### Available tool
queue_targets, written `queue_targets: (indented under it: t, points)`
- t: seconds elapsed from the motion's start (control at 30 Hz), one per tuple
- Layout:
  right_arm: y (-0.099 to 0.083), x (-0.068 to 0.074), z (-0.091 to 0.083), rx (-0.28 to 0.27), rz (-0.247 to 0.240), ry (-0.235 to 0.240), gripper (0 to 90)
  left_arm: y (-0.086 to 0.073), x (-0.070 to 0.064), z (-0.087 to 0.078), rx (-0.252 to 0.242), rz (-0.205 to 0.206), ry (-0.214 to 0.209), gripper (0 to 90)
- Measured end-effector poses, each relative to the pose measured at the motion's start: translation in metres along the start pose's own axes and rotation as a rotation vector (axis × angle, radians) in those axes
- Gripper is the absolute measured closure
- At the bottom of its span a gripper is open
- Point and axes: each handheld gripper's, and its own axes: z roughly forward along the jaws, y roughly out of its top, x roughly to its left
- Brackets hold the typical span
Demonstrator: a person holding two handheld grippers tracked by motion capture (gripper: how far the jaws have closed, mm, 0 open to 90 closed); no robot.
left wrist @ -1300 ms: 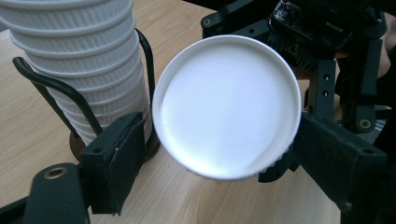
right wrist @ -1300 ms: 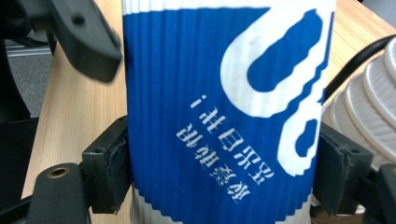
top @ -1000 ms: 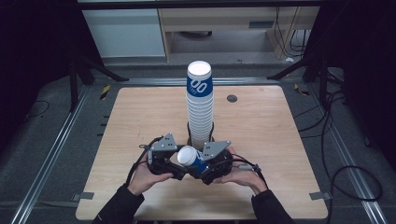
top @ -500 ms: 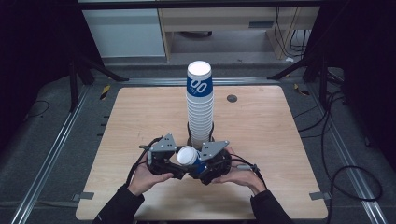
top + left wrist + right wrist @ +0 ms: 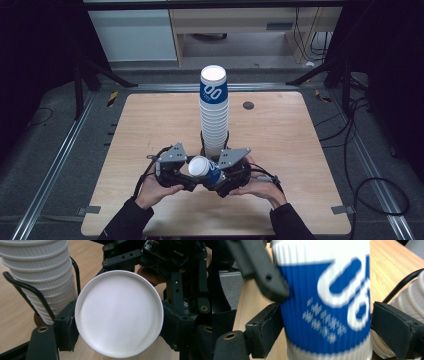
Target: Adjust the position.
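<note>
Both the left gripper [image 5: 186, 176] and right gripper [image 5: 222, 176] clamp their fingers on one paper cup [image 5: 204, 168] just before the cup stack [image 5: 214, 112], above the worktop [image 5: 280, 145].

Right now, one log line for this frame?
left claw: shut on paper cup | right claw: shut on paper cup | cup stack: upright in holder, behind | table

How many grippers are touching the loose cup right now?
2: the left gripper clamps the loose cup near its white base, and the right gripper grips its blue side.
</note>
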Motion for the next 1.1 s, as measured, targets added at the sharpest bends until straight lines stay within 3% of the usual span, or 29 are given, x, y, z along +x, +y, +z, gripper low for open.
queue_targets:
  t: [0.27,0.47,0.7,0.83,1.1]
  points:
    - [-0.003,-0.013,-0.024,-0.068,0.062,-0.039,10.2,-0.002,0.016,-0.021,-0.082,-0.03,0.044,26.0]
    - [-0.009,-0.019,-0.033,-0.092,0.103,-0.032,9.4,-0.006,0.024,-0.027,-0.163,-0.044,0.028,26.0]
    - [-0.013,-0.019,-0.029,-0.112,0.127,0.014,9.0,-0.007,0.022,-0.021,-0.211,-0.049,-0.033,26.0]
    - [-0.014,-0.018,-0.024,-0.094,0.127,0.035,8.2,-0.006,0.018,-0.017,-0.215,-0.042,-0.064,26.0]
    - [-0.014,-0.016,-0.019,-0.117,0.12,0.079,8.0,-0.005,0.009,-0.01,-0.201,-0.019,-0.117,26.1]
